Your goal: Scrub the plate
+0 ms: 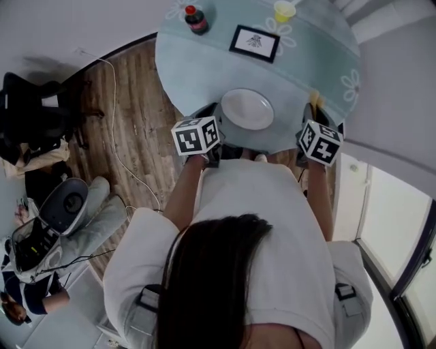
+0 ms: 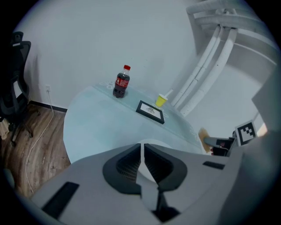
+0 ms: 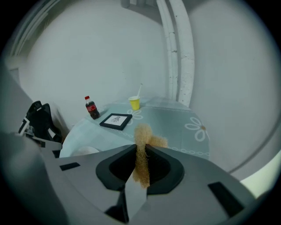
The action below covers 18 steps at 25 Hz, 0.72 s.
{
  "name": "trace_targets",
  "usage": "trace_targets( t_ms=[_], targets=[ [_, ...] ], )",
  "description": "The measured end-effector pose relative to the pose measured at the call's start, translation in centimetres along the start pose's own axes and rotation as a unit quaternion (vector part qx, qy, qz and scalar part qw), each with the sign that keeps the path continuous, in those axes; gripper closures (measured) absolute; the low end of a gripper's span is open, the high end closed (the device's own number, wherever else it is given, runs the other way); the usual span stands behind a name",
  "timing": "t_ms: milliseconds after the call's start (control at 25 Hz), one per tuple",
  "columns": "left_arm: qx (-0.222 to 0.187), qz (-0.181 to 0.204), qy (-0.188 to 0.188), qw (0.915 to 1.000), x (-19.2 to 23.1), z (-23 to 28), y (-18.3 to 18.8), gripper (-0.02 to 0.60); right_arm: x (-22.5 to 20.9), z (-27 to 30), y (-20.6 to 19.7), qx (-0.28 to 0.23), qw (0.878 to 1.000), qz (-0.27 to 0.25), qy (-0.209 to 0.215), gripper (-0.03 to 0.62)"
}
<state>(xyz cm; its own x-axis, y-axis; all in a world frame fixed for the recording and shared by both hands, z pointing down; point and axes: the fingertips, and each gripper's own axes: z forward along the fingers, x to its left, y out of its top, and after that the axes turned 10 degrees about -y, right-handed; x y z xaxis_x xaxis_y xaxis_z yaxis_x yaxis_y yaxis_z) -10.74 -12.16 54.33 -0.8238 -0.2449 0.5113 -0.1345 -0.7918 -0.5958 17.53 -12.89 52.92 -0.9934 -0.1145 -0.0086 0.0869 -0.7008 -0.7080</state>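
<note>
A white plate (image 1: 246,109) lies on the near edge of the round table (image 1: 197,68), between my two grippers. My left gripper (image 1: 210,117) hovers at the plate's left rim; in the left gripper view its jaws (image 2: 142,151) are shut with nothing between them, and the plate (image 2: 160,143) shows just beyond them. My right gripper (image 1: 314,112) sits off the plate's right side, shut on a tan fibrous scrubber (image 3: 142,154) that sticks up past the fingertips. The scrubber (image 2: 203,134) is apart from the plate (image 3: 88,150).
At the table's far side stand a cola bottle (image 1: 196,19), a black picture frame (image 1: 255,42) and a yellow cup (image 1: 285,10) with a straw. A black office chair (image 1: 27,109), a cable and bags are on the wooden floor to the left. White pipes (image 3: 178,48) run up the wall.
</note>
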Motion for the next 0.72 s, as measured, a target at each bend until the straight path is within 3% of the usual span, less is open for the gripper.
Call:
trace_targets(
  t_ms=[80,160,440,640,720],
  targets=[
    [0.008,-0.006,-0.008,0.9999,-0.1,0.5,-0.5,0.543,-0.3,-0.7,0.1,-0.003,1.0,0.007,0.004,0.526],
    [0.022,-0.023,-0.027,0.9991,-0.3,1.2,-1.2,0.431,-0.5,-1.2,0.3,-0.007,1.0,0.003,0.003,0.526],
    [0.072,-0.069,-0.05,0.9938,0.8,3.2,-2.2,0.416,-0.2,-2.9,-0.1,-0.015,1.0,-0.027,-0.001,0.526],
    [0.119,-0.034,-0.032,0.9918,1.9,4.3,-3.2,0.399,-0.8,-3.4,-0.5,-0.012,1.0,-0.025,-0.008,0.526],
    [0.122,-0.046,-0.038,0.9908,2.0,4.5,-3.4,0.399,-1.1,-3.5,-0.3,-0.015,0.999,-0.027,-0.012,0.526]
  ],
)
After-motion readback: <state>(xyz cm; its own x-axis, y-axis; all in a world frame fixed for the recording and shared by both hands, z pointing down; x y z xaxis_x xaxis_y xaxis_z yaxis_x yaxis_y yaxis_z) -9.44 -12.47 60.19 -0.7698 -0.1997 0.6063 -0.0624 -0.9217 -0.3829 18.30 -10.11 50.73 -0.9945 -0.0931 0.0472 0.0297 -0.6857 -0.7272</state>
